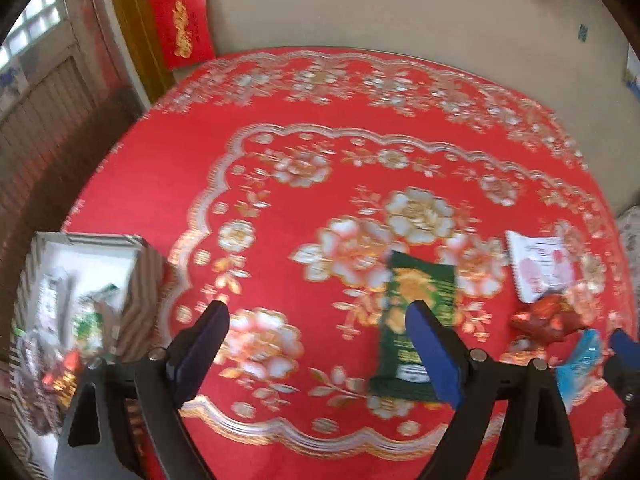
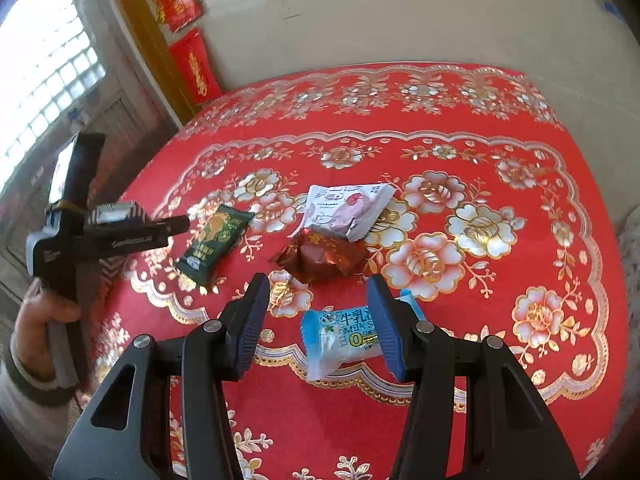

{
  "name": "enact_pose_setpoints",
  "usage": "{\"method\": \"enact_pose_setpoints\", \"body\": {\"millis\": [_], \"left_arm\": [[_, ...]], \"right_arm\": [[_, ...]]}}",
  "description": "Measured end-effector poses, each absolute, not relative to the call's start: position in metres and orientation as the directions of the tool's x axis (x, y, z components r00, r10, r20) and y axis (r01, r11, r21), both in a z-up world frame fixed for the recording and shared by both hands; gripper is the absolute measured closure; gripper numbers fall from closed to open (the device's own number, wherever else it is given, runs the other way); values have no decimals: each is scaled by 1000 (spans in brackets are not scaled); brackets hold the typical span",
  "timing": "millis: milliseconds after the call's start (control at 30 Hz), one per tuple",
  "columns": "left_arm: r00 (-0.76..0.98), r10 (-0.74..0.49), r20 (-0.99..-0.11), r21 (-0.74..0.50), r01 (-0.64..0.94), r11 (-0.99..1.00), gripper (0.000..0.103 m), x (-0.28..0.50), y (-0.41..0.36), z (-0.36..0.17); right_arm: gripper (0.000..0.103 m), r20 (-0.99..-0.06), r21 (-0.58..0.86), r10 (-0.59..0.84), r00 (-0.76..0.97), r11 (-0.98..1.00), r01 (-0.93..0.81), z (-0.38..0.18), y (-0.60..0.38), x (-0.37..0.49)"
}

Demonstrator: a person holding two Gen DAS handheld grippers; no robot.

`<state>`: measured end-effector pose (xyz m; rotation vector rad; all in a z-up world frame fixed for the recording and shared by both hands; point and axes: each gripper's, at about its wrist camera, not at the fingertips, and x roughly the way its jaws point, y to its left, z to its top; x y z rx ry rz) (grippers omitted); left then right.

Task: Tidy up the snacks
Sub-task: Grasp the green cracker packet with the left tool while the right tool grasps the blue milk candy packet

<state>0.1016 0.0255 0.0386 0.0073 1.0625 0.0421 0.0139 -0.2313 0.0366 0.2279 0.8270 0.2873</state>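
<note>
Several snack packets lie on the red flowered tablecloth (image 2: 440, 140): a green packet (image 2: 214, 240) (image 1: 416, 312), a white-pink packet (image 2: 346, 210) (image 1: 538, 264), a red-brown foil packet (image 2: 324, 258) (image 1: 546, 316) and a blue-white milk packet (image 2: 344, 340) (image 1: 578, 364). My left gripper (image 1: 316, 344) is open and empty above the cloth, left of the green packet. It also shows in the right wrist view (image 2: 176, 226). My right gripper (image 2: 320, 320) is open, its fingers straddling the milk packet from above. A striped box (image 1: 144, 280) at the table's left holds several snacks.
The table (image 1: 360, 80) stands against a beige wall. Red banners (image 2: 192, 64) hang at the back left by a yellow door frame. A window (image 2: 44, 80) is at the left. My hand (image 2: 40, 320) holds the left gripper beyond the table's left edge.
</note>
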Motion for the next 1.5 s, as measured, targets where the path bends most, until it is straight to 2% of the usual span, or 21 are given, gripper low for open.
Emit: {"method": "enact_pose_setpoints", "body": {"millis": [133,433,567,833,1000,1067,1133,1167,1200,1500], "left_arm": [[462,15,-887,31,27,999,11,100,5,31],[449,10,-893,33,43,999,11,103,-2,26],[448,7,-894,22,30,999,11,104,2,26],[441,11,-898,40,56,998,11,105,-10,19],[435,22,-900,55,63,996,11,109,-15,13],[433,7,-901,47,80,996,19,107,-15,10],[444,-15,-896,28,90,996,36,105,-13,12],[446,-20,-895,26,98,995,42,105,-14,14],[447,-25,-894,24,104,994,54,104,-15,15],[465,-46,-884,9,116,993,56,74,-9,22]], "right_arm": [[46,-732,349,315,604,935,-65,30,-249,12],[46,-758,469,399,516,883,7,1,-255,11],[46,-774,423,343,533,905,32,4,-253,32],[46,-818,238,185,545,971,27,6,-230,37],[48,-785,198,164,597,980,-9,6,-225,33],[74,-782,156,134,609,988,-16,4,-223,31],[74,-776,153,138,615,988,-29,3,-225,28],[75,-775,147,137,618,989,-35,3,-226,27],[76,-772,140,133,621,989,-38,3,-226,25],[77,-751,167,160,641,985,-50,10,-232,-6]]}}
